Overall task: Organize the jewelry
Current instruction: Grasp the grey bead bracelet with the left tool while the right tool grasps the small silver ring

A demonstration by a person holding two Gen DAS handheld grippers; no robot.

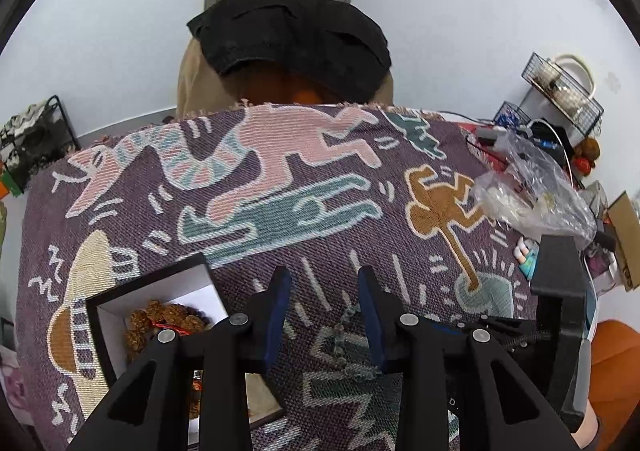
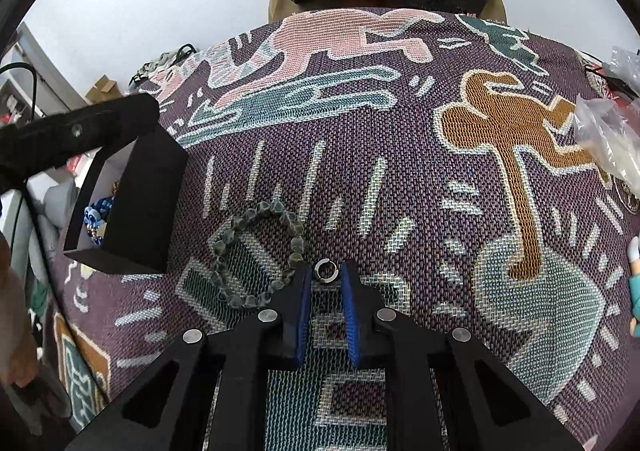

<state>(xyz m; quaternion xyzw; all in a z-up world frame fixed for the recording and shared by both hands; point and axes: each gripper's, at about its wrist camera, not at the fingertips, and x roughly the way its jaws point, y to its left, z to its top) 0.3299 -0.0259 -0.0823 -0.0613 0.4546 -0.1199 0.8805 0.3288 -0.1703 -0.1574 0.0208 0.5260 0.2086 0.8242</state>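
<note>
While the small silver ring point(image 2: 327, 271) lay flat on the woven blanket point(image 2: 400, 179), it sat just past the right gripper point(image 2: 326, 275), whose blue pads flanked its near edge without visibly pressing on it; the jaws stood narrowly parted and grasped nothing. Such a thin, low ring could easily have slipped: pads closing slightly high would skate over it, or pinch the coarse weave and drag the cloth. Just left of the ring curled the grey beaded bracelet point(image 2: 256, 255), its nearest beads touching the outer side of the left pad (a snag there would have tugged the whole strand along). Further left of the ring stood the black jewelry box point(image 2: 136, 211), already holding beaded pieces. In the left wrist view the left gripper point(image 1: 325, 291) hovered with jaws apart and empty, the bracelet point(image 1: 344, 347) lying on the cloth under and between its fingers; both tools working near the ring risked bumping each other.
</note>
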